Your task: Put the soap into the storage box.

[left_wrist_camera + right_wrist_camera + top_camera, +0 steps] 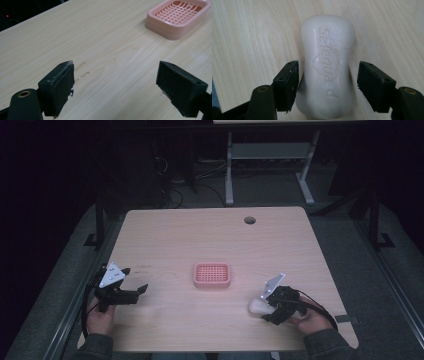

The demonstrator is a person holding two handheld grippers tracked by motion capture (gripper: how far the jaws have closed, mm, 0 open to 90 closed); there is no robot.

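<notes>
I had the right gripper straddling the white oval soap bar on the light wooden table; left pad touching or nearly so, right pad clear, no pinch yet. My left gripper sat spread, empty. Pink plastic soap dish lay mid-table, apart.

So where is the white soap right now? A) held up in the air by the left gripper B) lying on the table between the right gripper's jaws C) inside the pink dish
B: the white soap lies flat on the table with the right gripper around it, while the pink dish has nothing in it.
</notes>
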